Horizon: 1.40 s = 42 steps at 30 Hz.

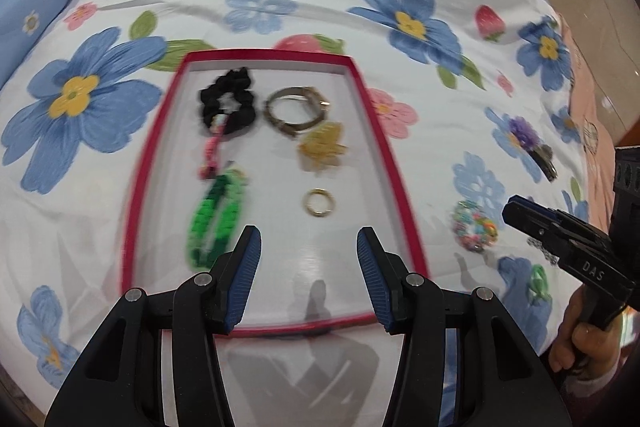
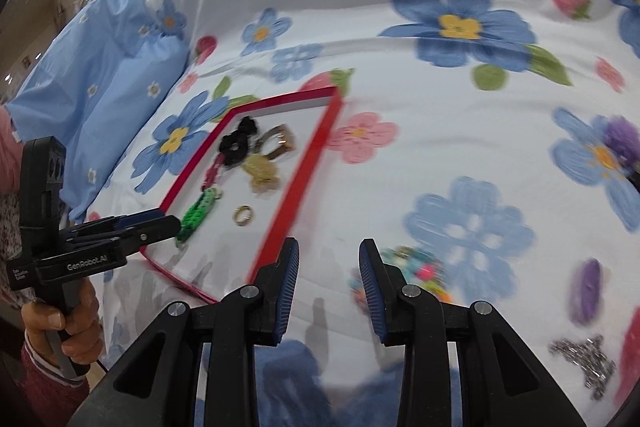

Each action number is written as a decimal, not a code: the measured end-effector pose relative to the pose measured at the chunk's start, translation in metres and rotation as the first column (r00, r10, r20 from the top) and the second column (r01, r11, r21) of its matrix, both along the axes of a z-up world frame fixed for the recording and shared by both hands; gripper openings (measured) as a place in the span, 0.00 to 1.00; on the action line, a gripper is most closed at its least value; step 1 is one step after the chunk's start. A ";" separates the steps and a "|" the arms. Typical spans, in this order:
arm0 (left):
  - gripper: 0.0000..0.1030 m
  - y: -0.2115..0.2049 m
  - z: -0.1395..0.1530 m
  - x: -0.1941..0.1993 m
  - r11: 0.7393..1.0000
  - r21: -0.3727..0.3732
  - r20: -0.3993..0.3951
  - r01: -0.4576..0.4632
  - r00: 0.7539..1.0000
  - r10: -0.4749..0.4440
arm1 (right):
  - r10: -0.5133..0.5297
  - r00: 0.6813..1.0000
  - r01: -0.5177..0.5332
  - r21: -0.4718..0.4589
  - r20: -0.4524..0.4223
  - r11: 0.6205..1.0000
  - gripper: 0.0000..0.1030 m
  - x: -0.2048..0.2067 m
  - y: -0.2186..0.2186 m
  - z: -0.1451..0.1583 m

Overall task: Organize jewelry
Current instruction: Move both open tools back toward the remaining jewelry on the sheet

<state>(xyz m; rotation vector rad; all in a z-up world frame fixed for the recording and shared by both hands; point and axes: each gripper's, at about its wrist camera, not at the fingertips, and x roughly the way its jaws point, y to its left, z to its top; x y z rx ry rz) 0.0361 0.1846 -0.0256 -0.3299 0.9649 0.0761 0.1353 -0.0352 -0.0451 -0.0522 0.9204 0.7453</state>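
A red-rimmed white tray [image 1: 396, 163] lies on the floral bedspread. In it are a black scrunchie [image 1: 228, 103], a gold bangle [image 1: 294, 111], a gold flower clip [image 1: 322, 147], a gold ring [image 1: 319, 202], a green band [image 1: 214, 223] and a pink strip [image 1: 212, 151]. My left gripper [image 1: 309, 241] is open and empty over the tray's near end. My right gripper [image 2: 329, 253] is open and empty, just right of the tray [image 2: 296, 179], with a multicoloured bead bracelet [image 2: 416, 271] beside its right finger. The bracelet also shows in the left wrist view [image 1: 474, 229].
On the bedspread right of the tray lie a purple flower clip [image 1: 532, 143], a green ring [image 1: 538, 281], a silver chain [image 2: 586, 365] and a purple piece [image 2: 586, 291]. A blue pillow [image 2: 104, 83] lies at the left. The bed's edge is at the right [image 1: 592, 131].
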 end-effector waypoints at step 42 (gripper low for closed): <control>0.47 -0.079 -0.010 0.025 0.989 0.000 -0.052 0.150 0.987 -0.149 | -0.021 1.000 0.022 -0.095 0.012 0.995 0.07 0.019 -0.029 -0.030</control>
